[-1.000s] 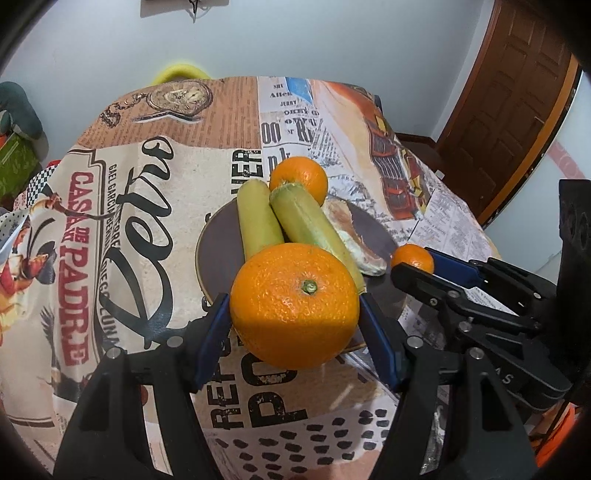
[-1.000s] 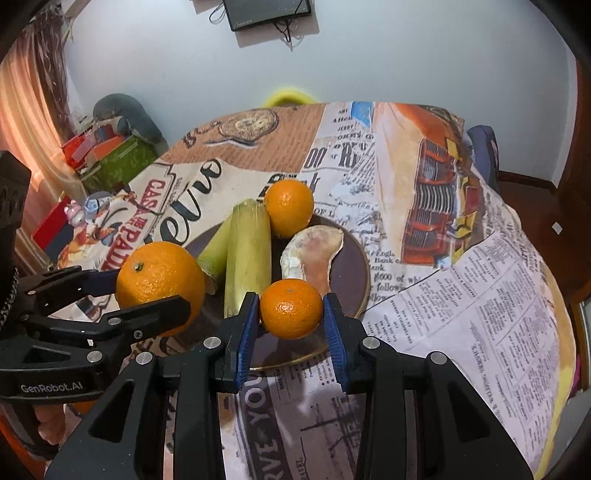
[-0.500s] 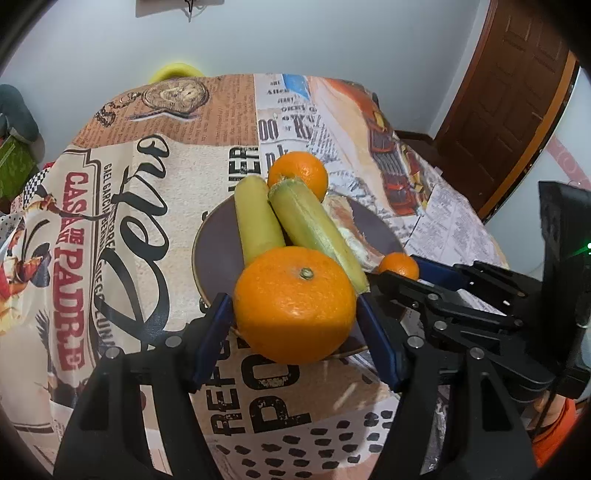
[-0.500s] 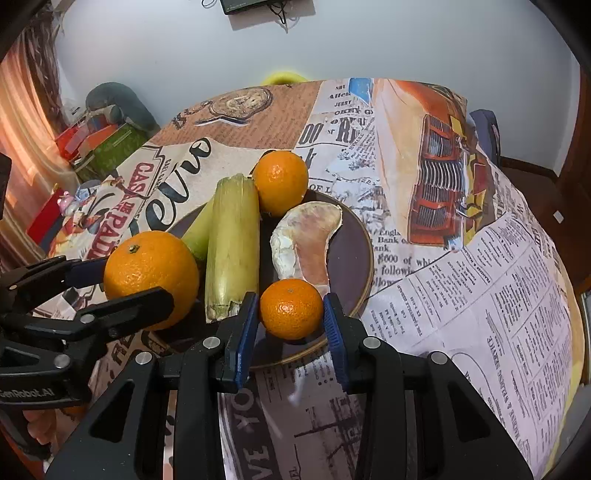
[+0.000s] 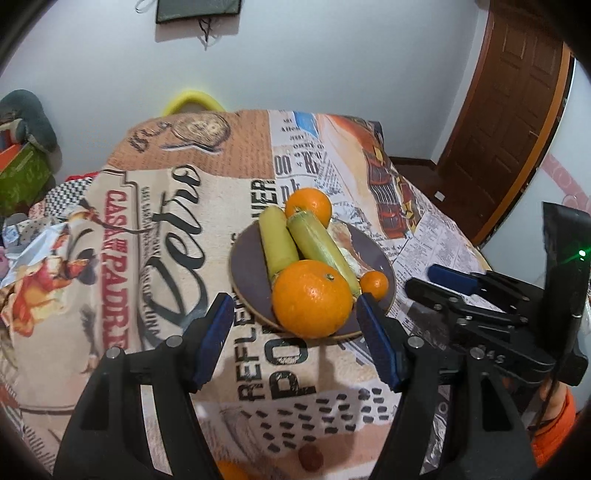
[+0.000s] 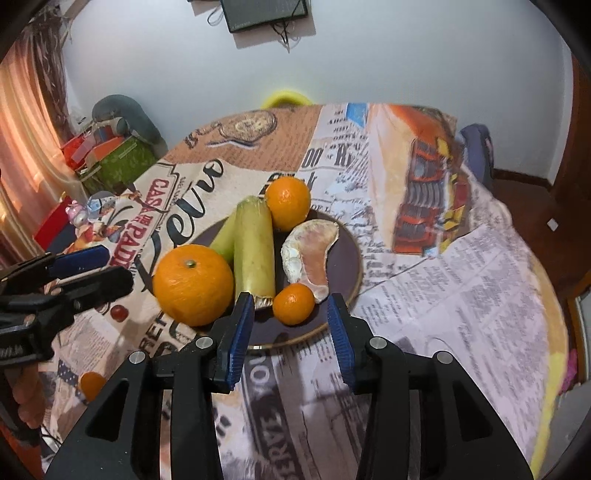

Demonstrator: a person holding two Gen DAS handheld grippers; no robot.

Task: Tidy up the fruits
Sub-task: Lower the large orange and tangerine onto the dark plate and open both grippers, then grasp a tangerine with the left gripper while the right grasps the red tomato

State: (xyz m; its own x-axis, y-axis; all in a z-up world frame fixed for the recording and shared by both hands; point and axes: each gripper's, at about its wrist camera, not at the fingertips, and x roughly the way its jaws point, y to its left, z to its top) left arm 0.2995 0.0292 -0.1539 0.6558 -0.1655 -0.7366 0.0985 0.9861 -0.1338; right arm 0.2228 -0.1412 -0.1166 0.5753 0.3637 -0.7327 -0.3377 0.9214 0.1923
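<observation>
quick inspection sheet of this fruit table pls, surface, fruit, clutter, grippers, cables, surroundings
Surface: round table under a printed newspaper-pattern tablecloth, fully covered.
Job's things: dark round plate holds a large orange, a small mandarin, a medium orange at the far rim, two pale green stalks and a peeled citrus segment.
Clutter: small dark red round fruit and another small orange fruit lie off the plate.
Grippers: left gripper open, the large orange between but apart from its pads; right gripper open just short of the mandarin.
Cables: wires dangle under a wall-mounted dark panel.
Surroundings: brown wooden door, green box.
</observation>
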